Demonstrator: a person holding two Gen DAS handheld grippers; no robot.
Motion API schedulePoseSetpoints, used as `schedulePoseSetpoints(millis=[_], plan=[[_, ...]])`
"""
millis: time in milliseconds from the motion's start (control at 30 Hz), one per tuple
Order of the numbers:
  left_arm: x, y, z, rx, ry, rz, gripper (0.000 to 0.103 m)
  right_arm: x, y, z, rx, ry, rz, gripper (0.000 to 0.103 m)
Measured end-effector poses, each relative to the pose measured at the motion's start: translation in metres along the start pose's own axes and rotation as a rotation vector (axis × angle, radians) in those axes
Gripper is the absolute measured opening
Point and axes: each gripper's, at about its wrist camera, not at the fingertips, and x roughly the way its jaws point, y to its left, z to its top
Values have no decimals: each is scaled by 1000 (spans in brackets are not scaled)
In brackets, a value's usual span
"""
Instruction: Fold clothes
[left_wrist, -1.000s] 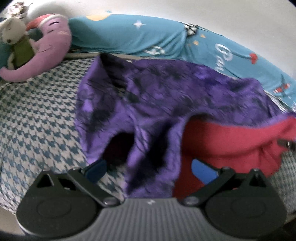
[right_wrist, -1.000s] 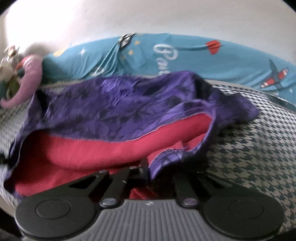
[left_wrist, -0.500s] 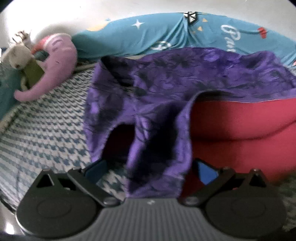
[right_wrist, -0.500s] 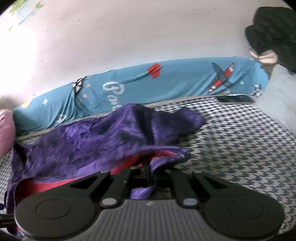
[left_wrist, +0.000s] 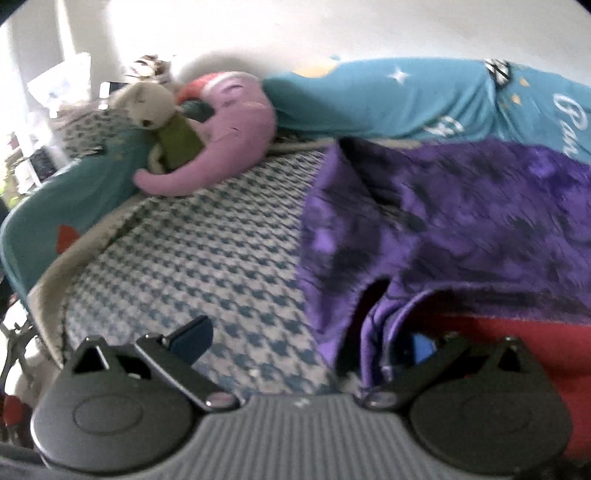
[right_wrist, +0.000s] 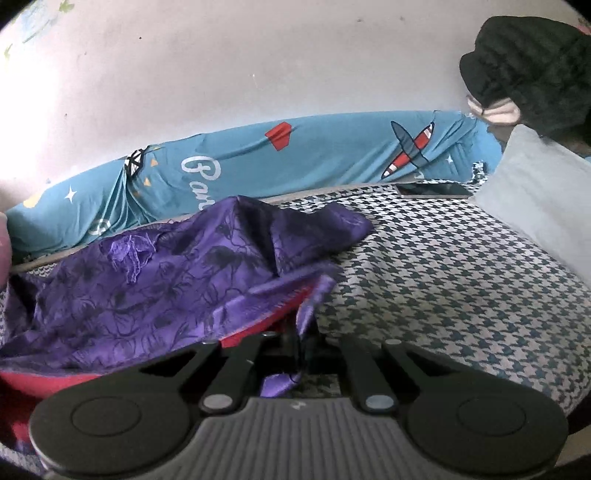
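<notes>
White wall stands behind a bed (left_wrist: 207, 266) with a blue-and-white checked cover.

On the bed lies the purple garment (right_wrist: 155, 288), crumpled, with dark flower lines on it and a red lining (left_wrist: 517, 354) showing at its near edge. It sits right in front of the right gripper (right_wrist: 300, 354) and spreads off to that gripper's left. The right gripper is squeezed tight on a thin purple edge of the garment, and a little tail of cloth hangs out below the pinch. In the left wrist view the garment fills the space ahead and to the right of the left gripper (left_wrist: 306, 339). That gripper stands wide. One blue finger (left_wrist: 194, 338) sits over bare checked cover, and the other is half hidden under a purple fold. It is not pinching anything.

I think the step is getting hold of the garment's edges before a fold. Next, the left gripper likely needs to close on the purple edge near it, so both grippers can pull the cloth flat.

Beyond the garment, a long blue bumper pillow (right_wrist: 295, 158) runs along the wall. It has stars, a red paper plane, a toy plane, and white curly writing that starts "Par"; the rest is hidden. Far to the left gripper's front left rest a pink plush toy (left_wrist: 229, 133) and a small white plush animal (left_wrist: 151, 107).
</notes>
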Motion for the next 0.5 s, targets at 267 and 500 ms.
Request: schedulePoseSetpoints(millis=[267,500], plan=[[-28,42,22,-128,-58,91,103,-14,0,-11,-17,7,-2,4],[-37,63,32,-149,-36,76,103,-20,5,-22,-77,37,10,5]])
